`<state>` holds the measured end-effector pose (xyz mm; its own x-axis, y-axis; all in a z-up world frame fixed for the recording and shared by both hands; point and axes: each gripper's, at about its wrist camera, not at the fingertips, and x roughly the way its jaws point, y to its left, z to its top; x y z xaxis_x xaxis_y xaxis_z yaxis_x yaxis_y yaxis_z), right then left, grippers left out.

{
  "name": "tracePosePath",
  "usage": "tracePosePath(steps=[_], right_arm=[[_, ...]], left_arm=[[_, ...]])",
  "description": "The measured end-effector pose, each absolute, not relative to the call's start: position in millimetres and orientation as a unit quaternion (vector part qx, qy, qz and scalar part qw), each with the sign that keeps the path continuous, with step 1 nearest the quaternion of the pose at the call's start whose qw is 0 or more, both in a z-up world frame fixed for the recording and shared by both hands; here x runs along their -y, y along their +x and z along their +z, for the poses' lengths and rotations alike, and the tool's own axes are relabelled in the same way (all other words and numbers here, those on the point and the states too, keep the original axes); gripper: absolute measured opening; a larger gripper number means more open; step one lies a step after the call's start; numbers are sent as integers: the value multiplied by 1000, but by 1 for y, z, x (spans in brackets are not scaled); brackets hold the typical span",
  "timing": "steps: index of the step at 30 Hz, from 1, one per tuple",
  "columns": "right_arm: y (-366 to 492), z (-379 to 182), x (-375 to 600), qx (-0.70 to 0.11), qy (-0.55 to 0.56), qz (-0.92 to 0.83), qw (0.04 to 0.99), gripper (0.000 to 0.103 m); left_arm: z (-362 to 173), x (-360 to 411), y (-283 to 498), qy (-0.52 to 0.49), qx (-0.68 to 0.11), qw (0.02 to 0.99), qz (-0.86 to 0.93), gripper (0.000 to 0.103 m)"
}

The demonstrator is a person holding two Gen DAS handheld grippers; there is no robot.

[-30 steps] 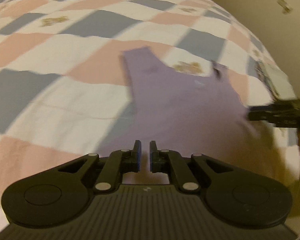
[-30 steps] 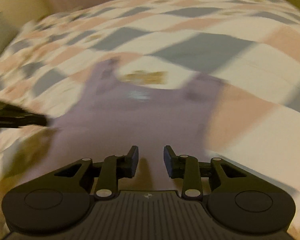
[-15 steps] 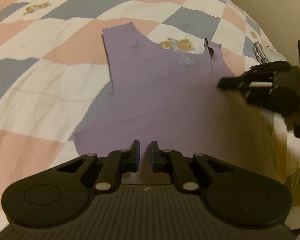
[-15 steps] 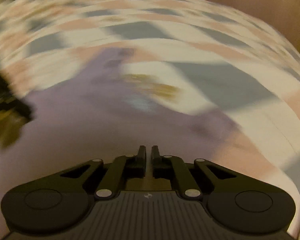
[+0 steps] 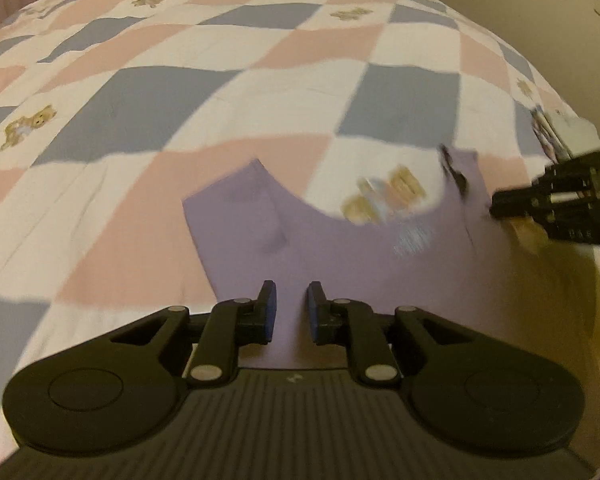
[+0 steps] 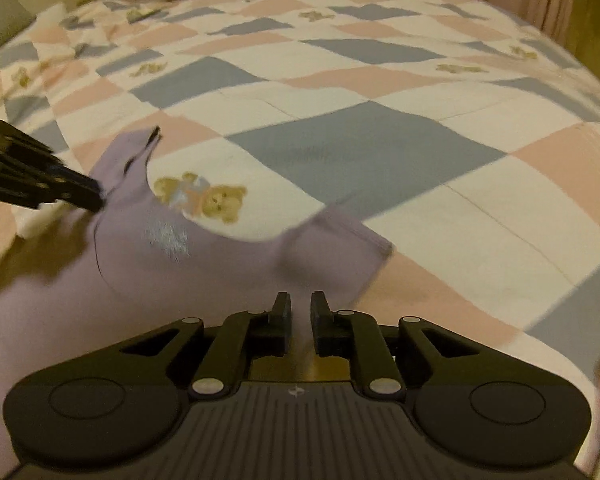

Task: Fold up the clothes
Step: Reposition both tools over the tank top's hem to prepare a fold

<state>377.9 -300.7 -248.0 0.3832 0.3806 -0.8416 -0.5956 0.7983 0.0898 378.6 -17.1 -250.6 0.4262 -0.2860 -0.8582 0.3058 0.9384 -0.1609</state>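
Lavender tank top point(image 5: 340, 256) flat on checked teddy-bear quilt point(image 5: 220, 92), left gripper point(image 5: 291, 306) over its hem, jaws slightly parted, nothing between, right gripper point(image 6: 300, 314) likewise narrowly parted over fabric, straps ahead of both

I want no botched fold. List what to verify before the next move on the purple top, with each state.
1. Purple top lying on the quilt, neckline away from both tools: ok.
2. Straps spread apart, not overlapping: ok.
3. Left tool gripping cloth: cannot tell. Its jaws stand a narrow gap apart over the fabric.
4. Right tool gripping cloth: cannot tell. Its gap is just as narrow.
5. Dark-edged strap lying flat: cannot tell, as it is blurred in both views.
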Motion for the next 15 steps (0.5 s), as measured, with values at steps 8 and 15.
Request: tracePosePath(steps=[8,15], right_arm=[[394,-242,309,-448,-114,250,851,21],[331,-223,321,-465,-114,267,837,26]], left_arm=[[-254,-5,416,-19,-484,865,-131,12],[-221,-8,369,-8,-475,870,-132,13]])
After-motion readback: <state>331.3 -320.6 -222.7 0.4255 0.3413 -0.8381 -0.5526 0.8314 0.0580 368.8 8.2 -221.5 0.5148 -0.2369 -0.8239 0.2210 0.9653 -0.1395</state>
